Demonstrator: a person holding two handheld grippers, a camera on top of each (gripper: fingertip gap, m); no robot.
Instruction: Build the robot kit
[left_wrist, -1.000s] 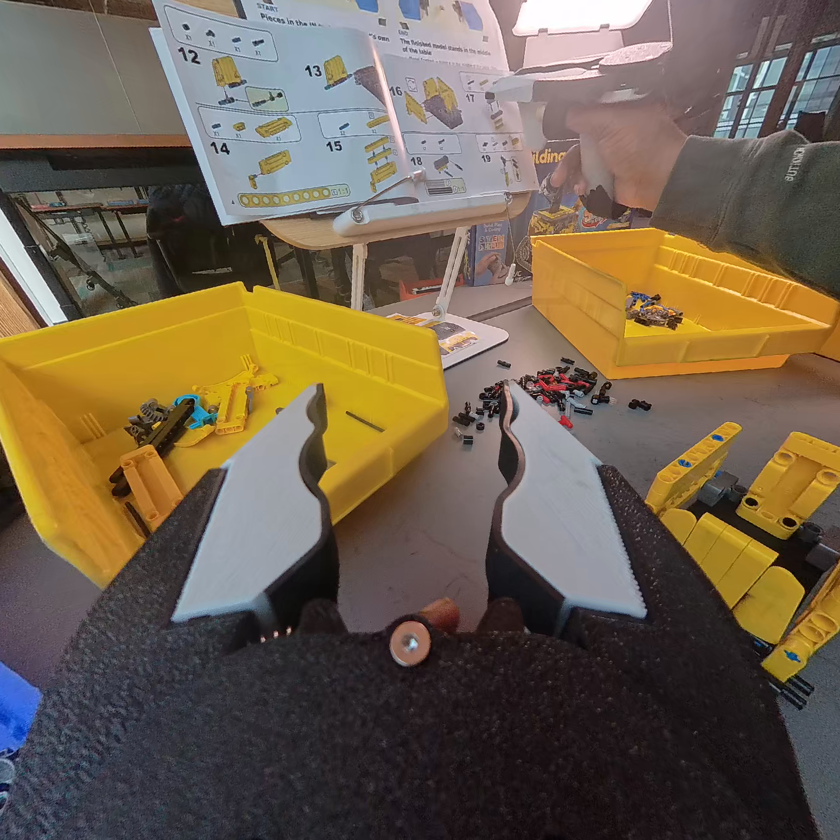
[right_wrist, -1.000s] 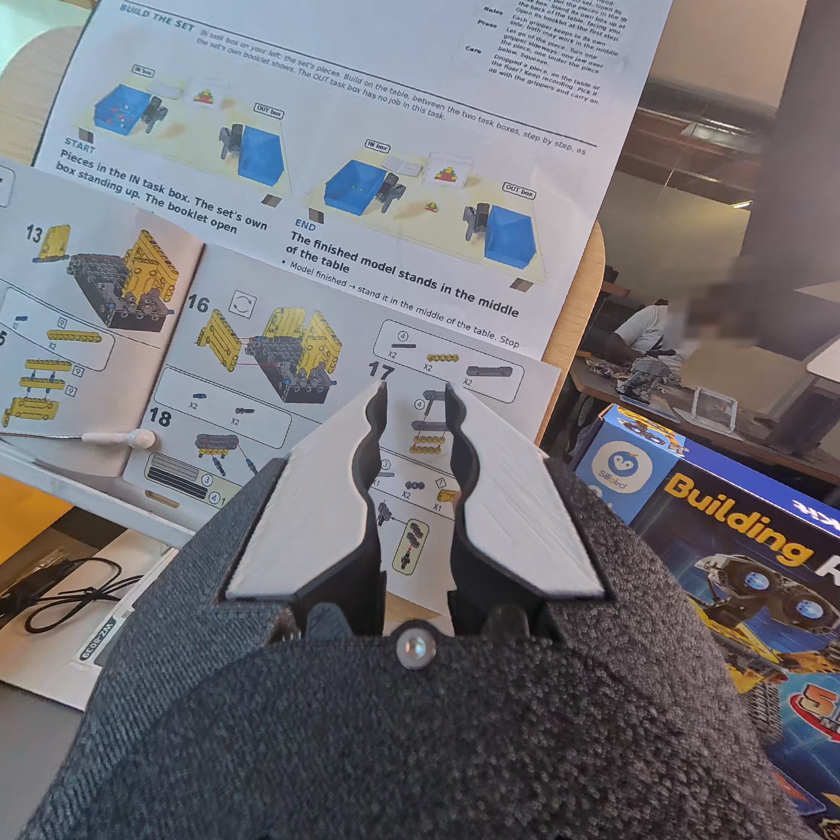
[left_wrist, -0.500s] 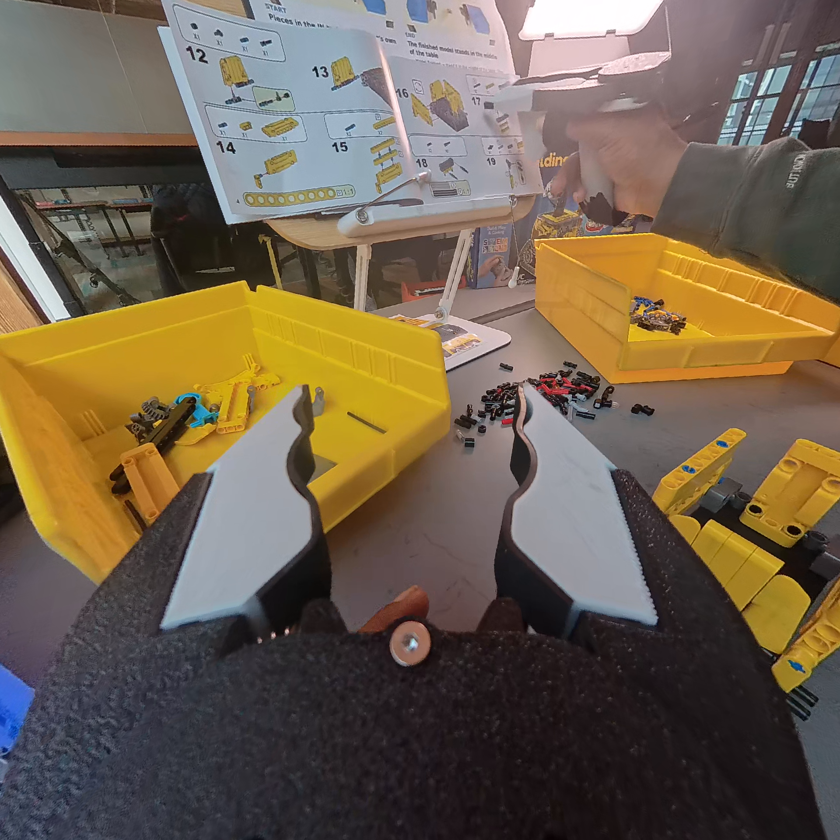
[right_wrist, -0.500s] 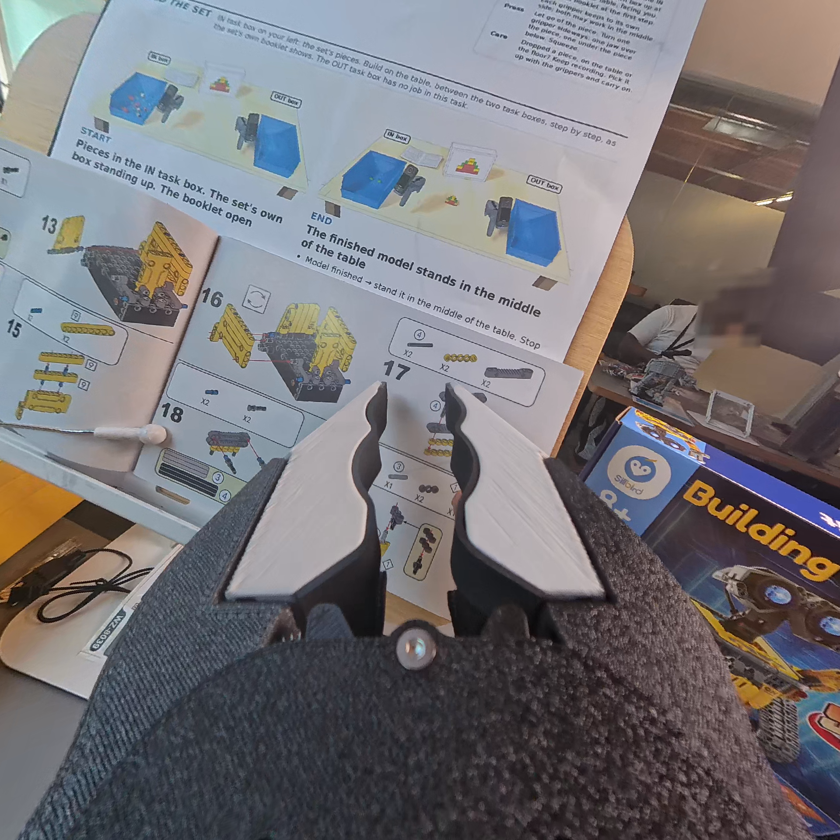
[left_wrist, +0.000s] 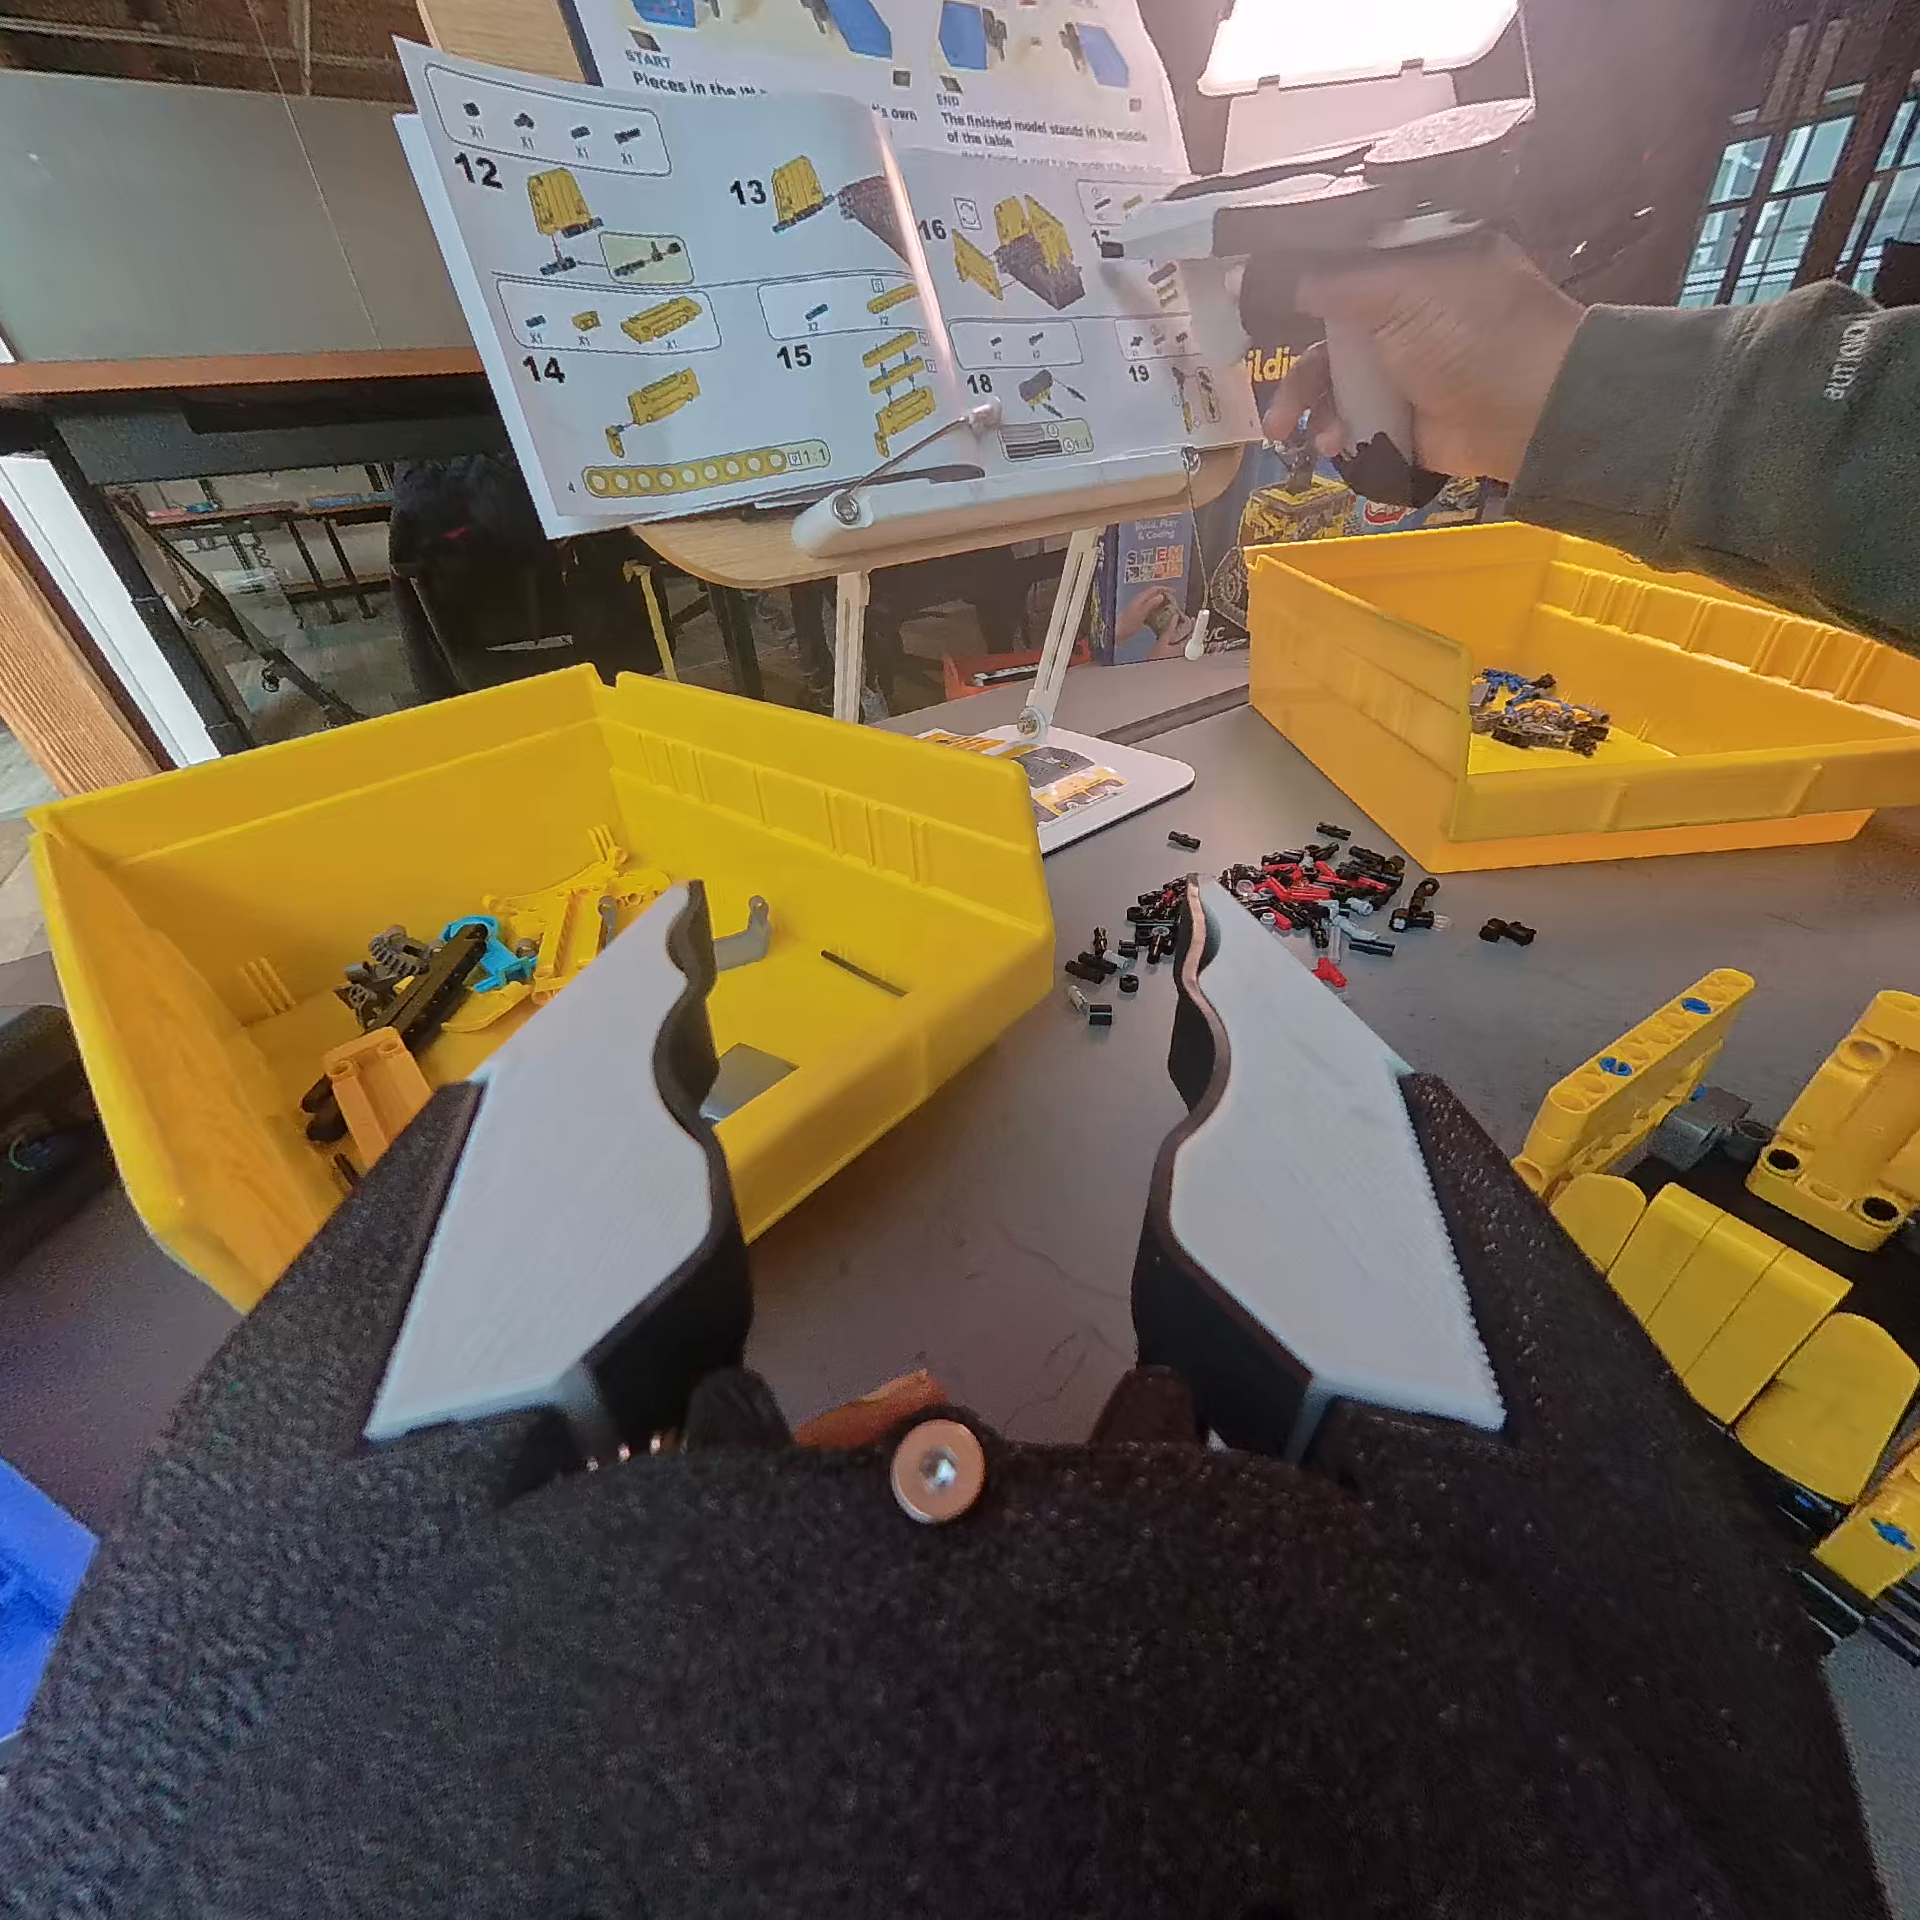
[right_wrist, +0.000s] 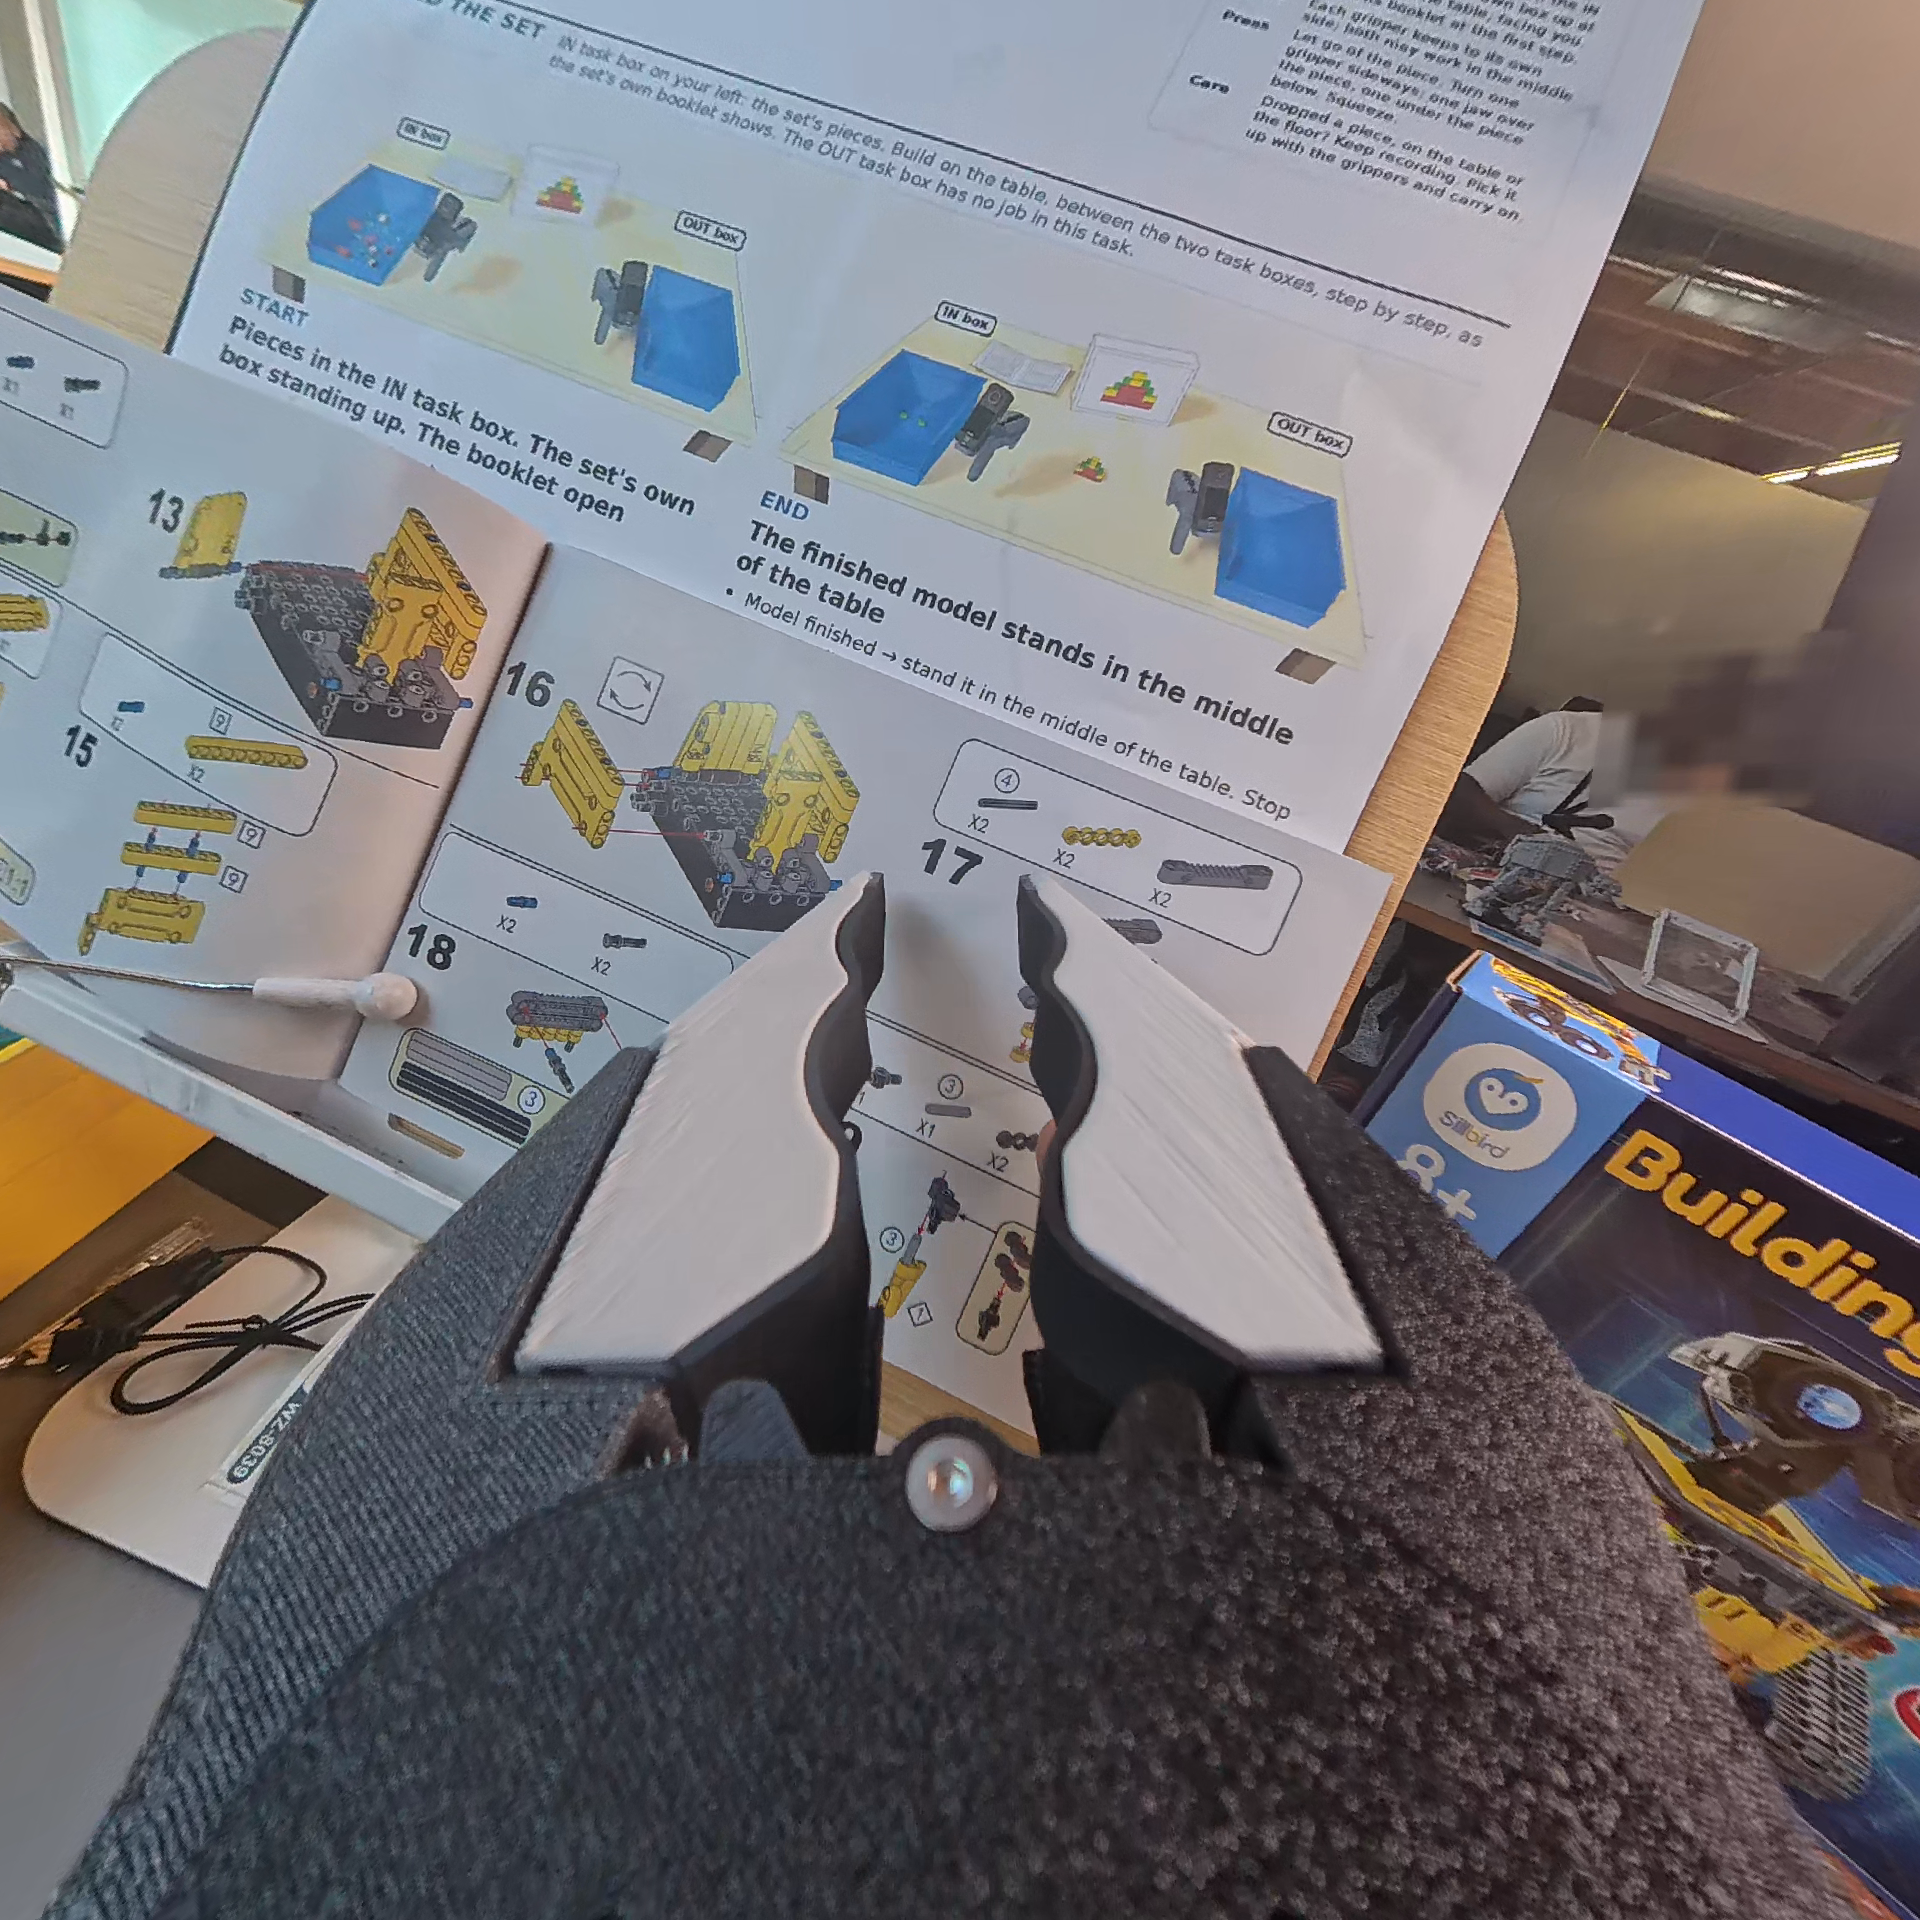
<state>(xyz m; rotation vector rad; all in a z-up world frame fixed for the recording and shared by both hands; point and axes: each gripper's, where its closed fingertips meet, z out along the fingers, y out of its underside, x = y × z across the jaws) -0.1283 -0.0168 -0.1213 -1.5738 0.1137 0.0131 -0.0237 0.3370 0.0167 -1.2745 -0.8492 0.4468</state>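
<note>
Standing at the left end of the grey table (left_wrist: 997, 1226) is a yellow bin (left_wrist: 831, 831) with a handful of loose pieces in it: a black beam, a blue connector, yellow frames and an orange part. The left gripper (left_wrist: 940, 925) hovers low just beside that bin's right wall, over bare tabletop, its jaws spread wide and nothing between them. Ahead of it lies a scatter of small black and red pins (left_wrist: 1278, 904), near but not touching the fingertips. Behind, on a white stand (left_wrist: 1049, 717), an open instruction booklet (left_wrist: 790, 301) is propped, with a larger printed sheet (right_wrist: 935, 260) rising behind it. Further right, the right gripper (right_wrist: 951, 883) is raised in a hand (left_wrist: 1444, 364) with a dark green sleeve, pointing at the booklet's right-hand page; its jaws stand a little apart and grip nothing, and I cannot tell whether the tips touch the paper. A blue toy box (right_wrist: 1662, 1299) stands beyond the stand. At the right, a second yellow bin (left_wrist: 1558, 800) holds one small cluster of parts, and at the near right edge sits a partly built yellow and black model (left_wrist: 1714, 1226), several panels already joined, with many pieces loose on the table and in both bins.
</note>
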